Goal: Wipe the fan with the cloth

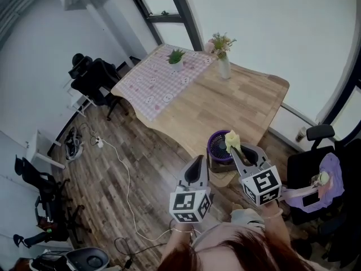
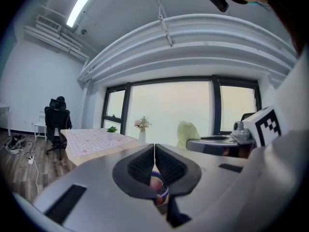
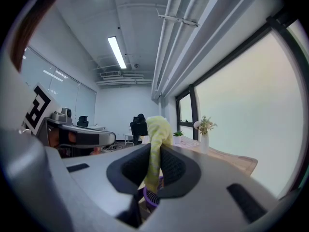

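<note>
A small purple fan (image 1: 219, 147) stands at the near edge of the wooden table (image 1: 248, 103). My right gripper (image 1: 234, 148) is right over it, shut on a pale yellow cloth (image 1: 232, 139) that sticks up from the jaws. In the right gripper view the cloth (image 3: 157, 129) hangs between the pads and the fan (image 3: 151, 196) shows below them. My left gripper (image 1: 197, 162) is beside the fan's left, in front of the table edge, jaws shut with nothing between them. The left gripper view shows the fan (image 2: 161, 191) under its shut jaws and the cloth (image 2: 188, 132) to the right.
On the table's far half lie a pink checked tablecloth (image 1: 159, 82), a small potted plant (image 1: 176, 57) and a vase of flowers (image 1: 224, 62). Black office chairs (image 1: 93, 78) stand at the left, another chair (image 1: 318, 176) at the right. A white cable (image 1: 122, 171) runs over the wooden floor.
</note>
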`<action>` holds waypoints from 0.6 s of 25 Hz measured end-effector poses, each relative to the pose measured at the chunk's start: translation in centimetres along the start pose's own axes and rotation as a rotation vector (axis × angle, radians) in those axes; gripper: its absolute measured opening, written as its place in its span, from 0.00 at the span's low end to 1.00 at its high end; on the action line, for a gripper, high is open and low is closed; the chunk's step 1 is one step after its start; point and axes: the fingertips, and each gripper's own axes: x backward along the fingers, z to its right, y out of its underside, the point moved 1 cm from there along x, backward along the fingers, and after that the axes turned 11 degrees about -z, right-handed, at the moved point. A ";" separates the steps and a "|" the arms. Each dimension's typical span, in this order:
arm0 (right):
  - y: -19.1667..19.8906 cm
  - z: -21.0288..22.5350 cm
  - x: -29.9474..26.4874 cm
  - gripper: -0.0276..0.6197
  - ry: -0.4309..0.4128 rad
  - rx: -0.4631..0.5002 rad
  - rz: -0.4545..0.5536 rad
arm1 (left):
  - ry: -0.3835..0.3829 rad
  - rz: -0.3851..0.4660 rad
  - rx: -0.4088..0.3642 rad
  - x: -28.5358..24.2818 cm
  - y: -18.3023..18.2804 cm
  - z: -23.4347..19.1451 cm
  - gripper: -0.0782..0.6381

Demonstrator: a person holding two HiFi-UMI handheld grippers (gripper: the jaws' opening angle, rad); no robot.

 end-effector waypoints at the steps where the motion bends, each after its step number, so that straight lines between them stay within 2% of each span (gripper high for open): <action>1: -0.2 -0.2 0.2 0.11 0.003 -0.001 0.004 | 0.009 0.003 0.000 0.3 -0.2 0.1 0.13; 7: -1.4 -0.5 1.4 0.11 0.016 0.005 0.023 | 0.048 0.020 -0.013 1.3 -1.4 0.9 0.13; 15: -2.3 -0.5 2.6 0.11 0.030 -0.008 0.036 | 0.063 0.034 -0.043 2.0 -2.8 1.5 0.13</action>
